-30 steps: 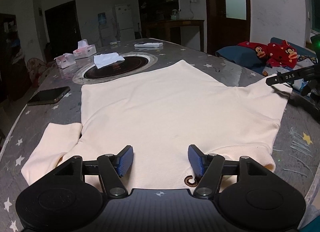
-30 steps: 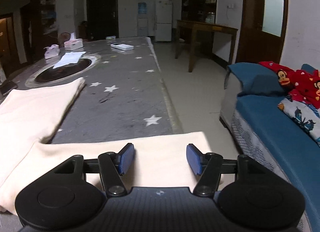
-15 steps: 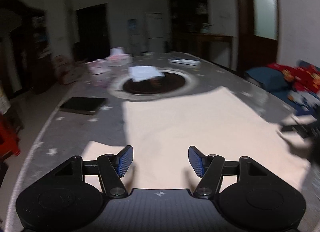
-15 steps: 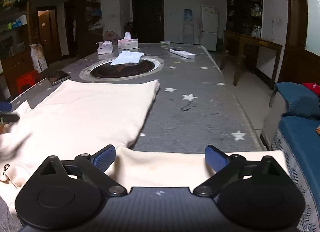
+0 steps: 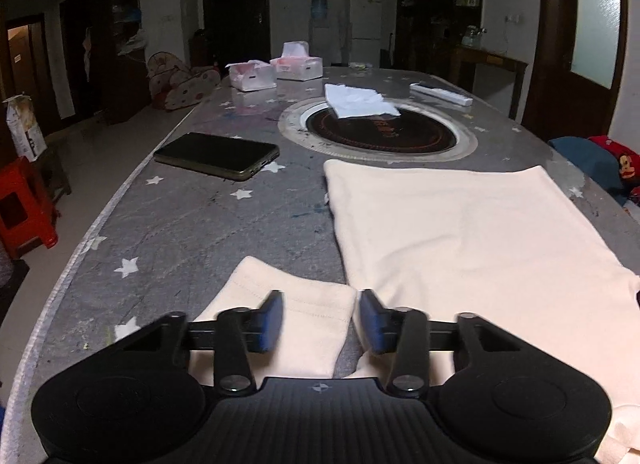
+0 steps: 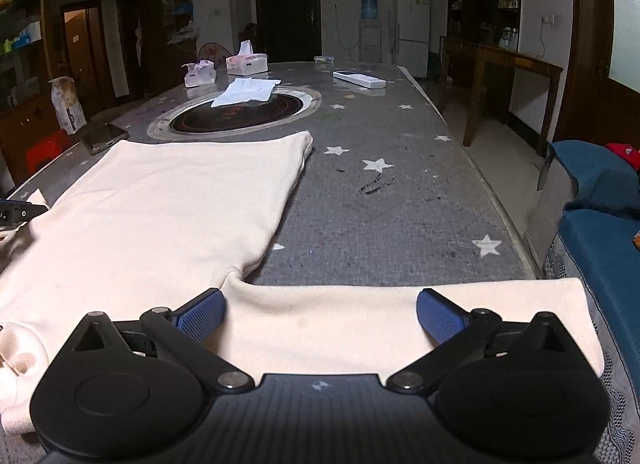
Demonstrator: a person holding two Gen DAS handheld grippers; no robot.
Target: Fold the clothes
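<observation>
A cream sweater lies flat on the grey star-patterned table, with its sleeves spread to either side. My left gripper hovers low over the left sleeve's cuff. Its jaws are closing, the cuff lies between the blue pads, and they do not press on it. My right gripper stands wide open over the right sleeve, which reaches the table's right edge. In the right wrist view the sweater's body spreads to the left, and a tip of the left gripper shows at the far left.
A black phone lies left of the sweater. Beyond it is a round inset hotplate with a white cloth on it, then tissue boxes and a remote. A red stool stands left; a blue sofa is on the right.
My left gripper swung left from the sweater's body to the left cuff and its jaws narrowed. My right gripper turned left toward the sweater and opened much wider over the right sleeve.
</observation>
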